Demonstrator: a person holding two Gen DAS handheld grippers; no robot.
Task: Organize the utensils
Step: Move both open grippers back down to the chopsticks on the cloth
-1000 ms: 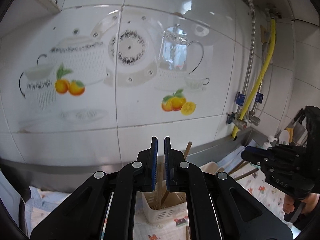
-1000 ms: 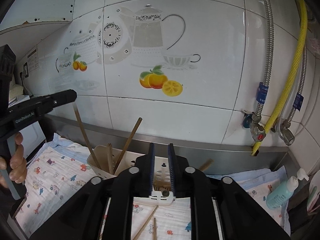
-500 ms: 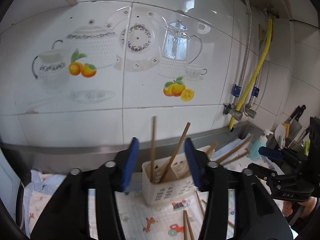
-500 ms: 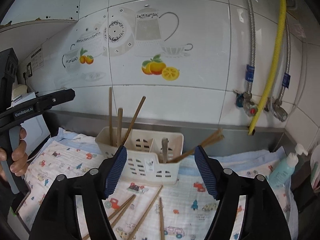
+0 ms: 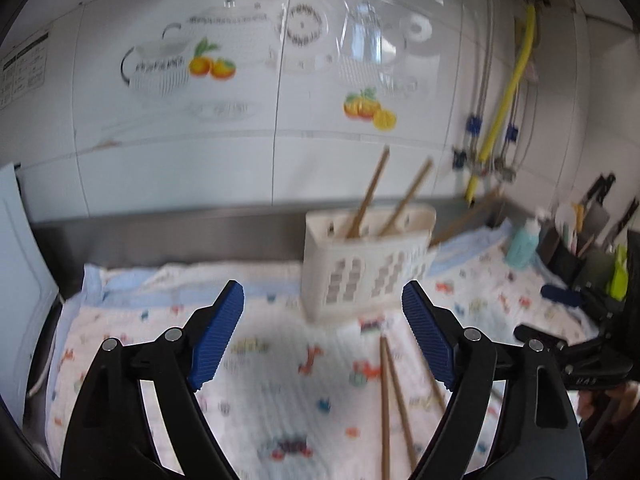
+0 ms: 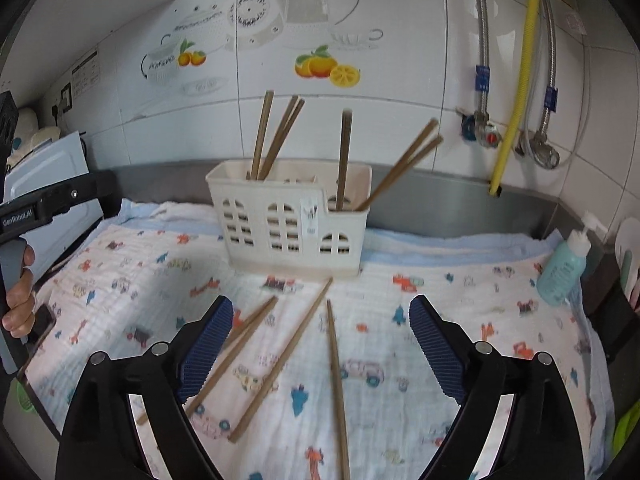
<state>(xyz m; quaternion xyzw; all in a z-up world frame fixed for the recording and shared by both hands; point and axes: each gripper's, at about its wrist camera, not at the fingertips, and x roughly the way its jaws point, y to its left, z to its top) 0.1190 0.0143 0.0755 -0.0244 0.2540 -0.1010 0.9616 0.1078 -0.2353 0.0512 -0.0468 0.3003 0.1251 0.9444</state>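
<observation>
A white slotted utensil basket (image 6: pixel 292 216) stands on a printed cloth (image 6: pixel 460 320) by the back wall, holding several upright wooden chopsticks (image 6: pixel 344 156). It also shows in the left wrist view (image 5: pixel 364 264). Several loose chopsticks (image 6: pixel 334 376) lie on the cloth in front of it, and also show in the left wrist view (image 5: pixel 386 400). My right gripper (image 6: pixel 320 344) is open and empty above the loose chopsticks. My left gripper (image 5: pixel 322 332) is open and empty, left of the basket and above the cloth.
A teal pump bottle (image 6: pixel 564 268) stands at the right edge of the cloth. A yellow hose (image 6: pixel 516 92) and metal pipes run down the tiled wall. A dark holder with kitchen tools (image 5: pixel 576 248) stands at the far right. A white appliance (image 6: pixel 44 176) sits at the left.
Both grippers opened from shut and pulled back from the basket. The chopstick the left gripper held over the basket now stands in it. More of the cloth and loose chopsticks shows.
</observation>
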